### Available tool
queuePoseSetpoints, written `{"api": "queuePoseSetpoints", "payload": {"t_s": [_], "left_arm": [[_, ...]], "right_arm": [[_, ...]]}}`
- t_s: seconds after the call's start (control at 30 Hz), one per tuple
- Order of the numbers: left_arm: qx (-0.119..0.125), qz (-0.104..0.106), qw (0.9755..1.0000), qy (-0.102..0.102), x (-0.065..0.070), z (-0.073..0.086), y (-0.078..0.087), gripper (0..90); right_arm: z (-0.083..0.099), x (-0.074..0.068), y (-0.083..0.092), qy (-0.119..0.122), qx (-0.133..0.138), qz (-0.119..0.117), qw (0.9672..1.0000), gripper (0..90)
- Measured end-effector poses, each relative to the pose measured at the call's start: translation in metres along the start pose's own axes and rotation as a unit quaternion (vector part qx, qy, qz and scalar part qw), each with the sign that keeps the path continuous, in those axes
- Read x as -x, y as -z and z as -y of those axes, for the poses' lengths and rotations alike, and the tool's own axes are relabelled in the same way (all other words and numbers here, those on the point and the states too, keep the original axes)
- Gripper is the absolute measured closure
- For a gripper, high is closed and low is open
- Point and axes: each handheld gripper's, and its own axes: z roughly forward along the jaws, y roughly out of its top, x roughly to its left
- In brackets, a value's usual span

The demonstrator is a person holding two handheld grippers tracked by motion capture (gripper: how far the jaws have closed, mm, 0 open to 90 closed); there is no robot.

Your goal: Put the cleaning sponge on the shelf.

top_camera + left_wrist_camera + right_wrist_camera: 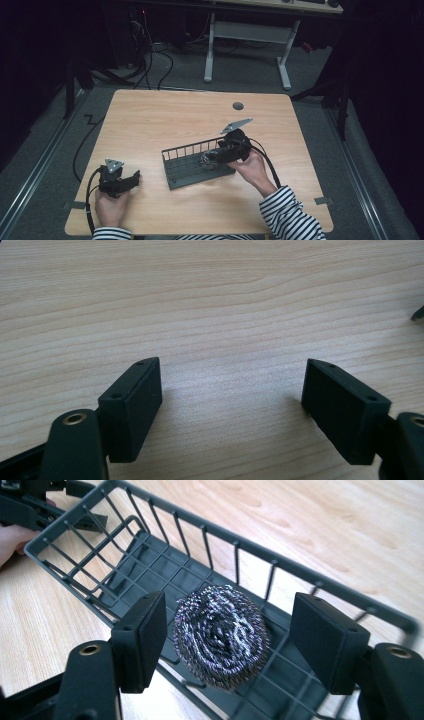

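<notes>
Steel scourer (220,635) sits between the open right hand-held gripper (227,630) jaws, inside the basket (150,575); left hand-held gripper (232,390) gapes, empty, over the table (210,300).

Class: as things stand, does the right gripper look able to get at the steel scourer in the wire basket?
Probably yes: the right gripper is open, its fingers either side of the scourer in the basket, nothing between.

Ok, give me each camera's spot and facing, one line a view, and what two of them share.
High view: above the person's side, looking down on the table; both forearms and hands show.
Left gripper view: on the left gripper, open jaws over bare wood.
Right gripper view: on the right gripper, open jaws flanking a steel scourer in a wire basket.
Shared: high and right views show the basket.
</notes>
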Motion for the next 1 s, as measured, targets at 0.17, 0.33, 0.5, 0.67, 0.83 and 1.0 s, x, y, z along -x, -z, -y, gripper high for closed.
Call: {"api": "queuePoseSetpoints", "payload": {"t_s": [0.17, 0.33, 0.5, 0.67, 0.83, 1.0], "left_arm": [[0.000, -0.001, 1.0000, -0.001, 0.000, 0.000, 0.000, 24.4], [-0.001, -0.001, 1.0000, -0.001, 0.000, 0.000, 0.000, 24.6], [-0.001, -0.001, 1.0000, -0.001, 0.000, 0.000, 0.000, 25.0], [0.000, -0.001, 1.0000, -0.001, 0.000, 0.000, 0.000, 25.0], [-0.001, -0.001, 1.0000, -0.002, 0.000, 0.000, 0.000, 25.1], [0.000, -0.003, 1.0000, -0.002, 0.001, 0.000, 0.000, 25.0]], "right_arm": [[0.005, 0.006, 0.016, -0.004, 0.018, 0.010, 0.9998, 32.0], [0.012, 0.013, 0.033, -0.014, 0.032, 0.021, 0.9992, 32.5], [0.022, 0.019, 0.052, -0.024, 0.049, 0.034, 0.9979, 33.1], [0.028, 0.022, 0.065, -0.028, 0.057, 0.044, 0.9970, 33.4], [0.042, 0.028, 0.079, -0.043, 0.074, 0.049, 0.9951, 34.1], [0.049, 0.031, 0.092, -0.047, 0.085, 0.064, 0.9933, 34.2]]}}
